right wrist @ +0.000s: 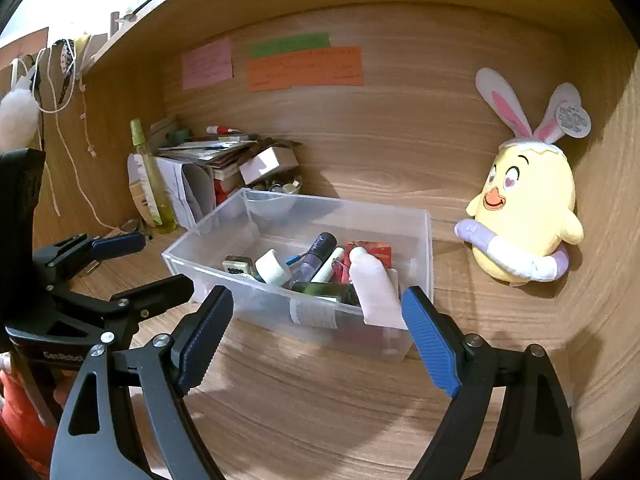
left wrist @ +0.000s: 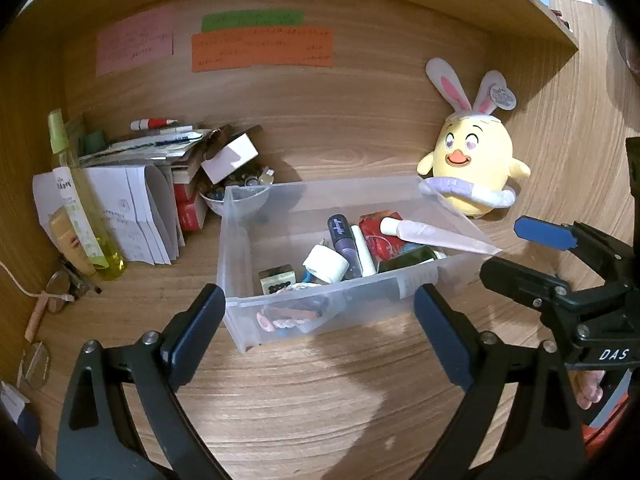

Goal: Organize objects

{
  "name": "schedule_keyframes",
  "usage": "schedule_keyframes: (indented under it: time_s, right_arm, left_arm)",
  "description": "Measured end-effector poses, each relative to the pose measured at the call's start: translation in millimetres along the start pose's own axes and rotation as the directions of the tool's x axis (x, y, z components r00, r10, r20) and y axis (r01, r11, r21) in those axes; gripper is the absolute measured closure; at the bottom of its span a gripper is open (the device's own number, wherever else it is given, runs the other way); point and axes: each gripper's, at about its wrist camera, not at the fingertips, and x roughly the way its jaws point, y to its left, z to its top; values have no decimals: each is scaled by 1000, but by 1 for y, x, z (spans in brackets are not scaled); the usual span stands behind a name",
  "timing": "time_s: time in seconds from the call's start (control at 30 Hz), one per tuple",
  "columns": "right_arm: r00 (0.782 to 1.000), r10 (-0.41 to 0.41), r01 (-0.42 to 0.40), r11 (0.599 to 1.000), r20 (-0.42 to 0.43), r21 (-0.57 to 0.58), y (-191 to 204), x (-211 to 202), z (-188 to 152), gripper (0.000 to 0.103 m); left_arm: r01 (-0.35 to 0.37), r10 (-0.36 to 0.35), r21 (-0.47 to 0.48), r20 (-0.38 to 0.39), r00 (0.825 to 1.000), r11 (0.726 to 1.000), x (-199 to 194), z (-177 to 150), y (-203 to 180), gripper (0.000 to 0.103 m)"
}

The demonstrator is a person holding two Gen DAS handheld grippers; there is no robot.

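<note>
A clear plastic bin [left wrist: 240, 264] [right wrist: 420, 240] stands on the wooden desk. It holds several small items: a purple tube [left wrist: 342, 240] [right wrist: 316, 258], a white tape roll [left wrist: 325, 265] [right wrist: 273, 267], a red packet [left wrist: 378, 236] [right wrist: 370, 250], a pale pink tube [left wrist: 432, 234] [right wrist: 370, 280] leaning over the rim, and a dark green bottle [left wrist: 408, 260] [right wrist: 324, 290]. My left gripper [left wrist: 320, 312] [right wrist: 132, 264] is open and empty, just in front of the bin. My right gripper [right wrist: 318, 316] [left wrist: 516, 248] is open and empty at the bin's near right corner.
A yellow plush chick with bunny ears [left wrist: 474, 160] [right wrist: 524, 216] leans on the back wall at the right. A pile of papers and boxes [left wrist: 152, 184] [right wrist: 212, 160], a bowl of small bits [left wrist: 236, 192] and a yellow-green spray bottle [left wrist: 76, 200] [right wrist: 152, 176] stand at the left. Eyeglasses [left wrist: 60, 290] lie beside them.
</note>
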Motion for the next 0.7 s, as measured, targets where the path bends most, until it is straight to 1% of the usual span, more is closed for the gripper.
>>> schedule_keyframes:
  time_s: [0.27,0.7]
  right_arm:
    - [1000,-4,4,1000,-8,8,-1,1,-3,18]
    - [1000,-3,3,1000,-6,9,0,1,-4,18]
  left_arm:
    - [2,-2,-17,-10,1000,1000,2,-1,3,6]
    - [5,-5,-18,-10,1000,1000,2,-1,5,6]
